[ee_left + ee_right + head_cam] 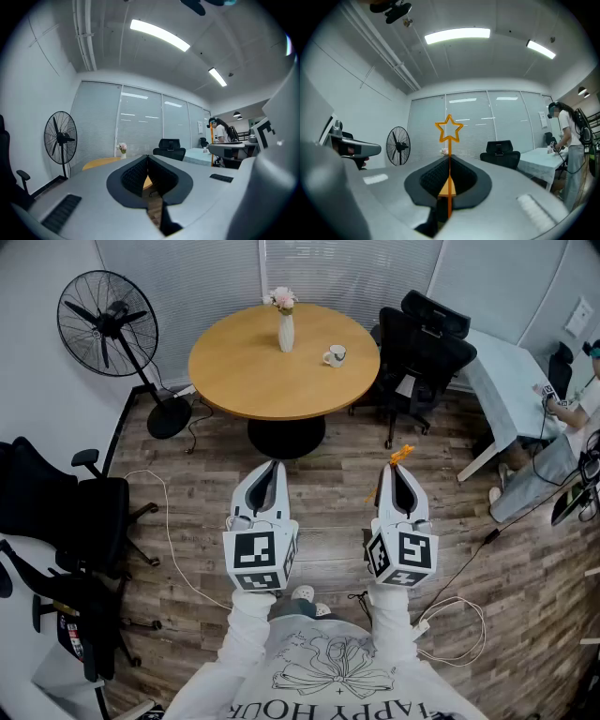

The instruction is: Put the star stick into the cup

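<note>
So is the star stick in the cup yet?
Not yet. Done: the star stick is clamped in the right hand-held gripper. In hand: it's held out short of the round table. Left: reach the cup there and drop it in.

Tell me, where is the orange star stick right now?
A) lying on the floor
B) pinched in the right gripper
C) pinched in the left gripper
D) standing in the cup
B: the right gripper is shut on the star stick, which stands upright between its jaws; the cup sits far off on the round table.
</note>
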Available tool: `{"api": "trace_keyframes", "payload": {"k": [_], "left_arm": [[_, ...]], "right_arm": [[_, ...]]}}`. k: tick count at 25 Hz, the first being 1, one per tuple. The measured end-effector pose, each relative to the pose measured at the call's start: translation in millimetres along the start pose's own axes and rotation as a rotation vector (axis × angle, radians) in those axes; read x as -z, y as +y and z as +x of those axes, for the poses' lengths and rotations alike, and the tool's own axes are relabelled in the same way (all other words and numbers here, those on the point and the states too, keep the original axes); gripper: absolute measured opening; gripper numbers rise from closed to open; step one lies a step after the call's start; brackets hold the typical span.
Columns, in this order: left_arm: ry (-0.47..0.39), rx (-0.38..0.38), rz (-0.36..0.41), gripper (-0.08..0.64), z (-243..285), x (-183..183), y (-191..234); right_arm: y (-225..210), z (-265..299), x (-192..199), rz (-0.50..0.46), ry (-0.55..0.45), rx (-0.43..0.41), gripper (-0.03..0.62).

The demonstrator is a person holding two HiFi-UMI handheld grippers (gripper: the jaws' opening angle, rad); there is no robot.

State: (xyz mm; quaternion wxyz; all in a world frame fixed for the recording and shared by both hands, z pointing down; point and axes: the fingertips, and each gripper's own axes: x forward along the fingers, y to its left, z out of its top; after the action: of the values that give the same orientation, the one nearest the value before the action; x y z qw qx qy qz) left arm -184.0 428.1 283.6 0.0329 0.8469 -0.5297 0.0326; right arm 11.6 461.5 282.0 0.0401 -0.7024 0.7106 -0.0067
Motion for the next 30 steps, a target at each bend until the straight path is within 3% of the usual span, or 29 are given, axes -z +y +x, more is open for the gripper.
{"api": "trace_keyframes", "payload": {"k": [30], "left_arm": [[0.015,0.029,0.001,0.006,76,5,42]], "right_arm": [[-5,75,15,0.023,0.0,0.05,0.014]]}}
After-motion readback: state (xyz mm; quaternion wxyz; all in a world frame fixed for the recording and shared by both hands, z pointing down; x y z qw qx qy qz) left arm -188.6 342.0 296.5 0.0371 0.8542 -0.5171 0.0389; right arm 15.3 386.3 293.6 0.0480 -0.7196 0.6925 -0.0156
